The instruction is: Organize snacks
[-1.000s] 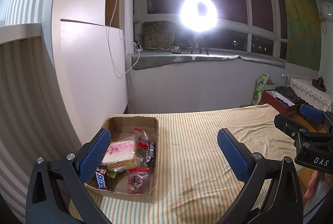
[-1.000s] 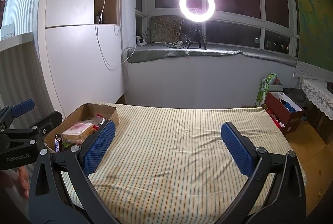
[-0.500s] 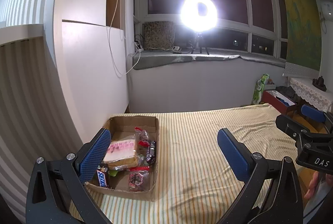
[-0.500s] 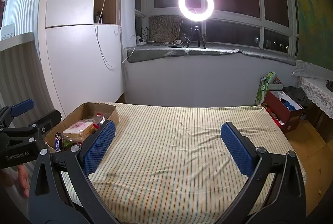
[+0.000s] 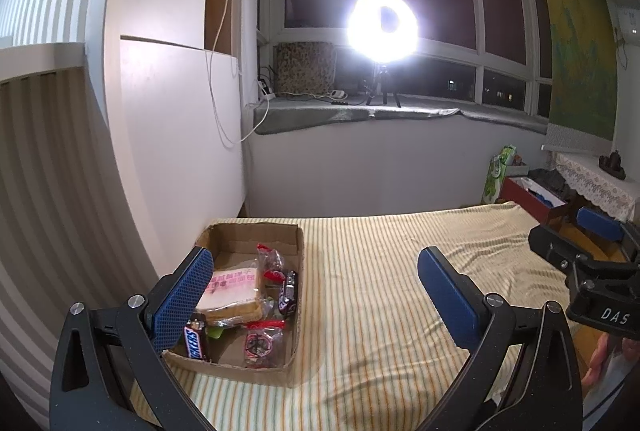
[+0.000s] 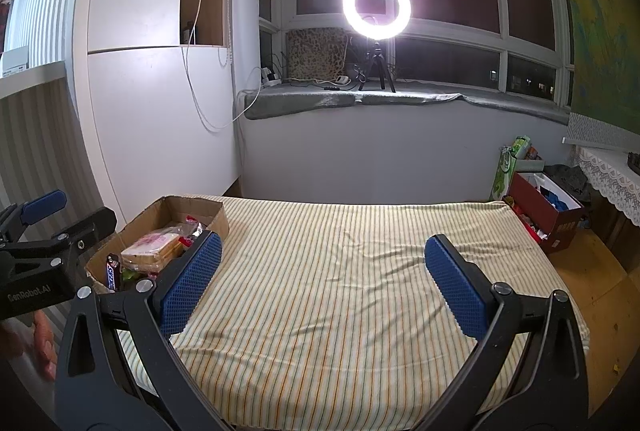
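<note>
Lying in the brown cardboard box, a brown Snickers bar; left gripper and right gripper both gape, empty.

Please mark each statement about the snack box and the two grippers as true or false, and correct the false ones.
1. The cardboard box stands on the striped cover. True.
2. The left gripper is shut on a snack. False: it is open and holds nothing.
3. A Snickers bar stands in the near corner of the box. True.
4. The packaged bread lies outside the box. False: it lies inside, among the other snacks.
5. The right gripper is open and empty. True.
</note>
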### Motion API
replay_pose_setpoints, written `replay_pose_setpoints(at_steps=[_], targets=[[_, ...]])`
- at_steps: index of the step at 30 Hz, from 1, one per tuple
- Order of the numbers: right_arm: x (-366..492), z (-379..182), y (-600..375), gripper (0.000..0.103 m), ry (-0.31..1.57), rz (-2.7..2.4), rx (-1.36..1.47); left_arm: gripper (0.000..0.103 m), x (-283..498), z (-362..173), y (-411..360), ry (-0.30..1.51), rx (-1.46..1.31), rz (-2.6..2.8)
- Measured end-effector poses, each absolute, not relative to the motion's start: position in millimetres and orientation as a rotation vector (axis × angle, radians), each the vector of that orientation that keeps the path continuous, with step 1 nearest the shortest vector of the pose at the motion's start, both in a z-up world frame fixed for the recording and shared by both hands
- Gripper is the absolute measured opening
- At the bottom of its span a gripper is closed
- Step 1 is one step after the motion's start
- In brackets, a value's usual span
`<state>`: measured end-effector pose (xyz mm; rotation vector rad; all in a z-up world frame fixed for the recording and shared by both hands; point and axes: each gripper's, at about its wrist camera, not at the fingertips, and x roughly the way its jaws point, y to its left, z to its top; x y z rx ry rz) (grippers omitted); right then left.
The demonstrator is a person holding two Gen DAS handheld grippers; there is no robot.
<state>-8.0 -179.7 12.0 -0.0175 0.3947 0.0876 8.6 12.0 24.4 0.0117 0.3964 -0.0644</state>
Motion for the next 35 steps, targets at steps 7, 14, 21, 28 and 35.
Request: replay_pose_setpoints(at_steps=[7,14,21,28,35], targets=[[-7.5,7.1,-177.6,0.103,0.402,0.087,-0.013,0.102,8.7,23.0,9.8,0.409,0.003,-0.076],[-6.0,3.9,-176.2,0.103,0.412,0.088,-0.011,0.102,9.0,20.8,6.5,0.396,0.020,-0.072],[-5.0,0.8,-176.5,0.103,0.420,0.089,-0.009,0.102,14.0,17.9,5.3,0.413,0.034,-0.025],[-4.8,-1.4,-179.5,0.103,0.426,0.087,-0.005,0.102,16.1,15.1,4.3,0.428,0.041,-0.010],[-4.8,-2.6,-180.3,0.103,0.428,0.087,-0.003,0.102,12.2,14.3,1.7,0.396,0.054,0.009]])
